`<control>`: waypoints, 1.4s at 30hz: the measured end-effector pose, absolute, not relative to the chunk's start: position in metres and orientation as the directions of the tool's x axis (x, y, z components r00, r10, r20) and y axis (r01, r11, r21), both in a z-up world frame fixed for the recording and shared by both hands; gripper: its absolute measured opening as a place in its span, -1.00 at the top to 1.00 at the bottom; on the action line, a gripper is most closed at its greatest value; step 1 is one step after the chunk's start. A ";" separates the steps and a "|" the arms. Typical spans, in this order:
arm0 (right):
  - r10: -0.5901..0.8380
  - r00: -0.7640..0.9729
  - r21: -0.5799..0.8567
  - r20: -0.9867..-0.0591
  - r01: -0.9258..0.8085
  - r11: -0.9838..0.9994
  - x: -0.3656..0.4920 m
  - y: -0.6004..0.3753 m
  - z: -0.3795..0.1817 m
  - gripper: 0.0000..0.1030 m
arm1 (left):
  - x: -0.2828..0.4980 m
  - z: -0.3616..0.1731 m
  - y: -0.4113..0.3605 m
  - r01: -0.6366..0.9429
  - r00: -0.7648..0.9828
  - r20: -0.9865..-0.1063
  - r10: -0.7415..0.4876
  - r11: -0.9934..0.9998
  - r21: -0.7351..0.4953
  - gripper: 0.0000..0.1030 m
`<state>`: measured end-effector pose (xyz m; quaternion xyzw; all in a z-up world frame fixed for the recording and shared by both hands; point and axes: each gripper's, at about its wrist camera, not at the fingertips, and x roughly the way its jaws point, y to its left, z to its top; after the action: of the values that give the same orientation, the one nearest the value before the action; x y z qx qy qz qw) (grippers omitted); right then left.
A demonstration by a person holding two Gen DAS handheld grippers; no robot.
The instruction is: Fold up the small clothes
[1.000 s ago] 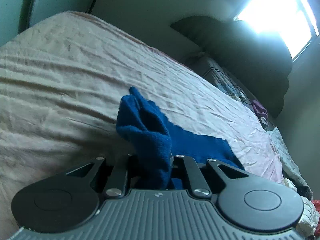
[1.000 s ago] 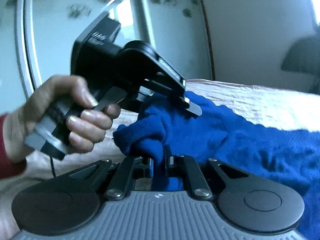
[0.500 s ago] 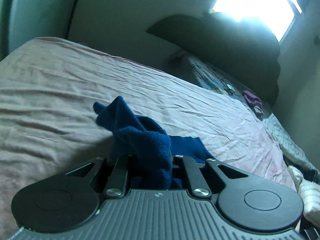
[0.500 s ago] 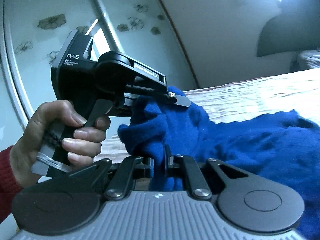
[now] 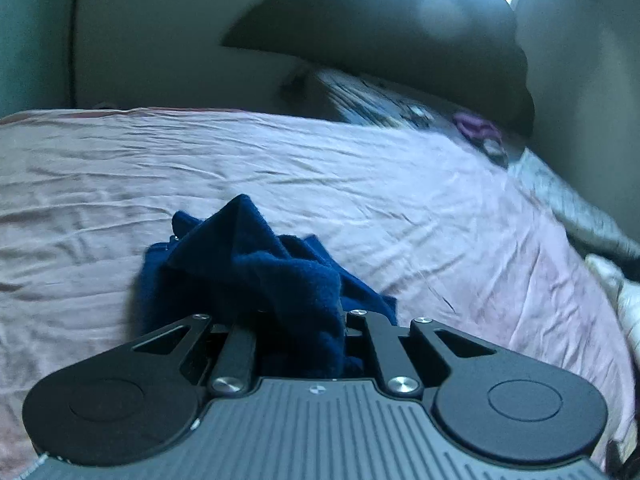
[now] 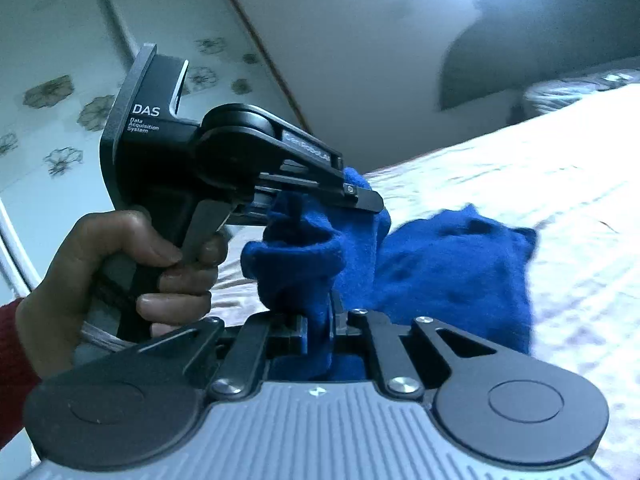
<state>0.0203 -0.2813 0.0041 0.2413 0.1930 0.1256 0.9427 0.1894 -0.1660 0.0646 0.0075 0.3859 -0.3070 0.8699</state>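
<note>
A small blue fleece garment lies bunched on the pink bedsheet. My left gripper is shut on a thick fold of it, which hides the fingertips. In the right wrist view my right gripper is shut on another fold of the same blue garment. The left gripper shows there too, held by a hand at the left, clamped on the cloth just above and beyond my right gripper. The rest of the garment trails to the right on the bed.
A dark pillow leans against the wall at the head of the bed under a bright window. Patterned bedding, a purple item and other cloth lie along the right edge. A flowered wardrobe door stands at left.
Both grippers have kept their hold on the garment and carried it across the bed; the trailing cloth has gathered into a shorter bunch, and the views have swung towards the head of the bed.
</note>
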 end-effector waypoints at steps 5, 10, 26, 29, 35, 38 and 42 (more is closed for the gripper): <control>0.307 0.898 0.531 -0.316 -0.101 0.841 0.008 -0.300 -0.006 0.83 | 0.180 0.050 -0.199 0.587 0.481 -0.701 -0.527 0.787 -0.190 0.77; 0.297 0.896 0.573 -0.330 -0.060 0.817 0.000 -0.315 -0.019 0.83 | 0.174 0.034 -0.223 0.610 0.473 -0.721 -0.506 0.779 -0.146 0.77; 0.316 0.871 0.653 -0.375 0.006 0.757 -0.004 -0.334 -0.050 0.82 | 0.177 0.033 -0.214 0.570 0.446 -0.646 -0.620 0.753 -0.329 -0.65; 0.326 0.858 0.658 -0.396 0.017 0.753 -0.004 -0.335 -0.052 0.81 | 0.177 0.044 -0.193 0.535 0.481 -0.628 -0.612 0.772 -0.343 -0.73; 0.346 0.815 0.604 -0.464 0.005 0.797 -0.010 -0.336 -0.047 0.73 | 0.153 0.038 -0.140 0.496 0.566 -0.662 -0.491 0.844 -0.202 -0.77; 0.278 0.839 0.544 -0.468 0.025 0.839 -0.024 -0.341 -0.032 0.72 | 0.135 0.028 -0.116 0.487 0.604 -0.665 -0.439 0.864 -0.128 -0.78; 0.260 0.876 0.566 -0.406 0.018 0.824 -0.024 -0.352 -0.015 0.72 | 0.120 0.008 -0.103 0.485 0.613 -0.681 -0.400 0.871 -0.075 -0.78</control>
<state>-0.0235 -0.3521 -0.0148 0.2893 0.2403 0.0654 0.9243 0.1204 -0.1032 0.0083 0.0583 0.3641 -0.2470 0.8961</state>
